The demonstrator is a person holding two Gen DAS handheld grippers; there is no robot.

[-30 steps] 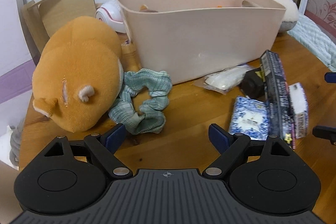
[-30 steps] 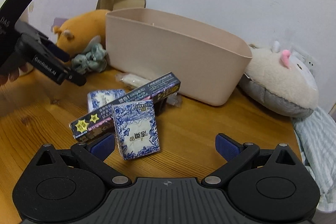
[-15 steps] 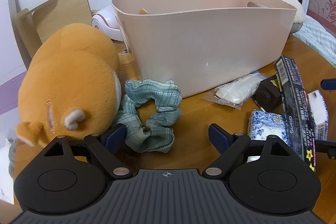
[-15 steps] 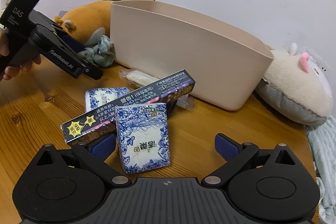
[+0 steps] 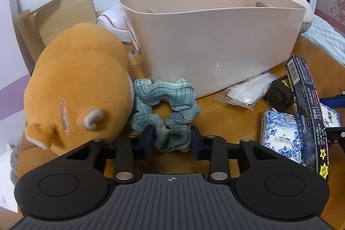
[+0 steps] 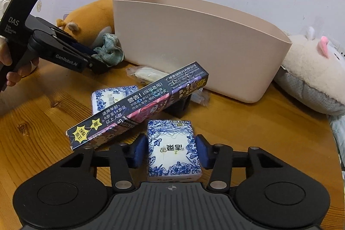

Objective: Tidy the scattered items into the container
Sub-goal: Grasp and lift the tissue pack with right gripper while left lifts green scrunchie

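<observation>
A beige tub (image 5: 215,40) stands at the back of the wooden table (image 5: 215,113); it also shows in the right wrist view (image 6: 194,44). My left gripper (image 5: 172,141) has closed on the near end of a green plaid scrunchie (image 5: 166,105), which lies beside an orange plush (image 5: 79,83). My right gripper (image 6: 170,151) has closed around a blue-and-white tissue pack (image 6: 172,148). A long dark box (image 6: 138,105) leans over a second tissue pack (image 6: 110,98). A clear-wrapped packet (image 5: 248,89) lies by the tub.
A small dark brown block (image 5: 280,96) sits under the long box. A cream plush (image 6: 312,77) lies right of the tub. Cardboard pieces (image 5: 56,16) and a white-pink object (image 5: 114,21) stand behind the orange plush. The left gripper (image 6: 71,55) shows in the right wrist view.
Both grippers moved forward and closed: the left onto the scrunchie, the right around the tissue pack. Both were open before.
</observation>
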